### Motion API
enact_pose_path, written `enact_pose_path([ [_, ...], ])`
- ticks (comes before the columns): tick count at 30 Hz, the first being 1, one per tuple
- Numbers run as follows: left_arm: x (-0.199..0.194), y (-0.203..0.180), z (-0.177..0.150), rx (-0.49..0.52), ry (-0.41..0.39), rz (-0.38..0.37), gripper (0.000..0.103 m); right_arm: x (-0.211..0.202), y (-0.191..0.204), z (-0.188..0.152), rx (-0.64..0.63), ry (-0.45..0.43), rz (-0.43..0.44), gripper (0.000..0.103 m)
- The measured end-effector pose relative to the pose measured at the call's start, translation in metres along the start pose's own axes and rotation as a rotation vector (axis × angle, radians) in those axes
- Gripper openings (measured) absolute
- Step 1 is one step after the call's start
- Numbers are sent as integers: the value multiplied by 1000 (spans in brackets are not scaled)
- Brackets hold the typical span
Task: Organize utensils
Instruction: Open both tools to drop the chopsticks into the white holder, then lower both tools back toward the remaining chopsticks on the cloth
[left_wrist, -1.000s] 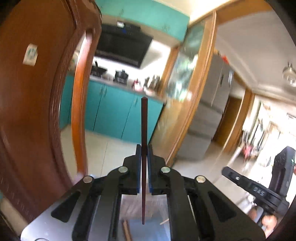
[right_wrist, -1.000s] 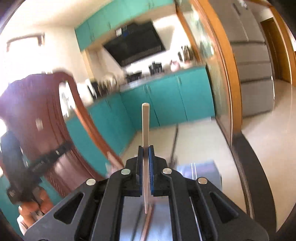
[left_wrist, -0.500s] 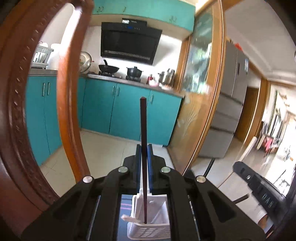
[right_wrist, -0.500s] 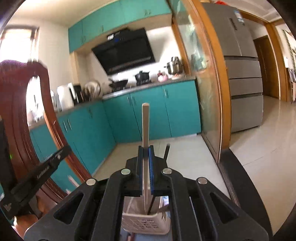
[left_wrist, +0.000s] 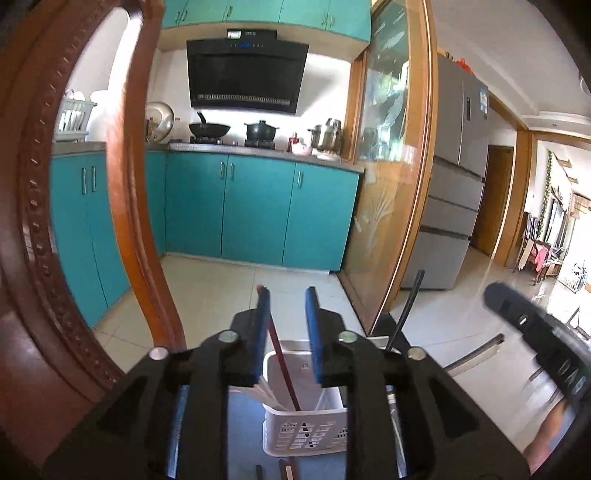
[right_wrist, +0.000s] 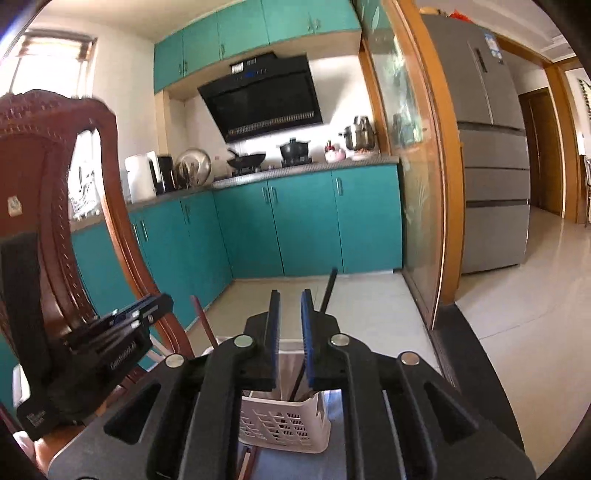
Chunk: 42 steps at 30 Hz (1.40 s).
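A white slotted basket (left_wrist: 306, 410) stands just below both grippers. My left gripper (left_wrist: 288, 295) hangs over it, its jaws opening. A dark red chopstick (left_wrist: 282, 362) stands in the basket between the jaws, free of the right pad and leaning by the left pad. My right gripper (right_wrist: 290, 295) is above the same basket (right_wrist: 284, 428), its jaws opening a little with nothing between the pads. A black chopstick (right_wrist: 327, 295) sticks up from the basket just right of it. The pale chopstick is out of sight.
A carved wooden chair back (left_wrist: 44, 258) rises close on the left. Loose utensil ends (left_wrist: 288, 470) lie on the blue mat in front of the basket. Teal cabinets (left_wrist: 255, 210), a glass sliding door (left_wrist: 388, 184) and a fridge (left_wrist: 454, 177) stand beyond.
Both grippers came down over the basket and their jaws parted. The red chopstick slid down into the basket and tilted left. The pale chopstick has left the right jaws.
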<state>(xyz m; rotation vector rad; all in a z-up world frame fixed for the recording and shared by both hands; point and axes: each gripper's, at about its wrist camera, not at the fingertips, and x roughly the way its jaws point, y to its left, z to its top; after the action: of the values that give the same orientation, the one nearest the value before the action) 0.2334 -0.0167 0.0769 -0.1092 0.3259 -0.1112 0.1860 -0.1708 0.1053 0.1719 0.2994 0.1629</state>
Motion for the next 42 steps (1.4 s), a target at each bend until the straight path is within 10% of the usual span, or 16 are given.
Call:
enact_pose_path([
  [8,-50,22,-19,19,-41,81,29,-62,22,0,-44,-78,174,26],
  [16,-45,54,-83,16,178,182,29,40,33,-137,-86,542,85,25],
  [23,-66,73,-122,-139,292,194,40,93,53,-197,-96,770,91,25],
  [33,-65,72,-117,-114,323,187,48,94,79,-210,-163,736,28,22],
  [42,-58,66,-123,-83,360,187,49,67,37,-208,117,780,58,18],
])
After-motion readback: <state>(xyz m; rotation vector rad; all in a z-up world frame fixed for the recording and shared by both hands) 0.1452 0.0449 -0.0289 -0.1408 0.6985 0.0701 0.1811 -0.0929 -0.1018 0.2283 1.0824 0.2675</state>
